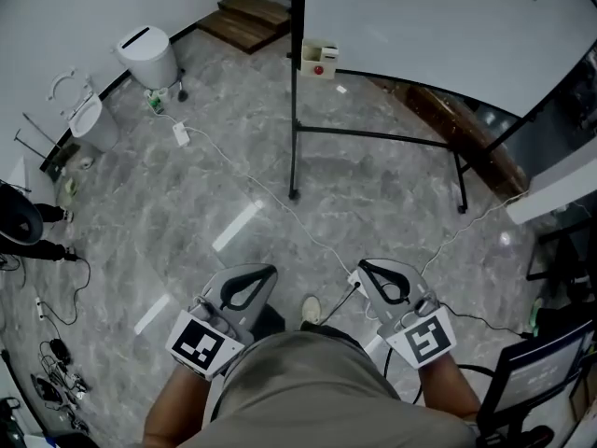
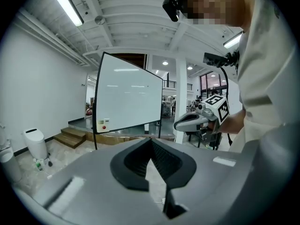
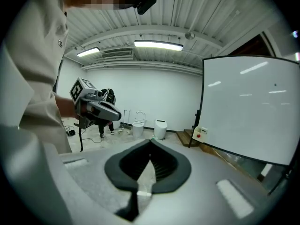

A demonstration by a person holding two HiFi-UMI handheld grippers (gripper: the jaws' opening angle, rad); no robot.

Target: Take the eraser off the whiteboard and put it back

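While the person holds the left gripper (image 1: 269,272) and right gripper (image 1: 366,266) side by side near the waist, both point toward the far whiteboard (image 1: 448,26) and tilt slightly down, each with its jaws pressed together and empty. There are two grippers, one whiteboard and one eraser (image 1: 319,59), which sits at the board's lower left corner, well apart from both grippers.

No legible words, numbers or brands appeared anywhere, only black-and-white square code patterns, letterless, on the cubes of the grey plastic left gripper (image 1: 269,271) and right gripper (image 1: 364,265).
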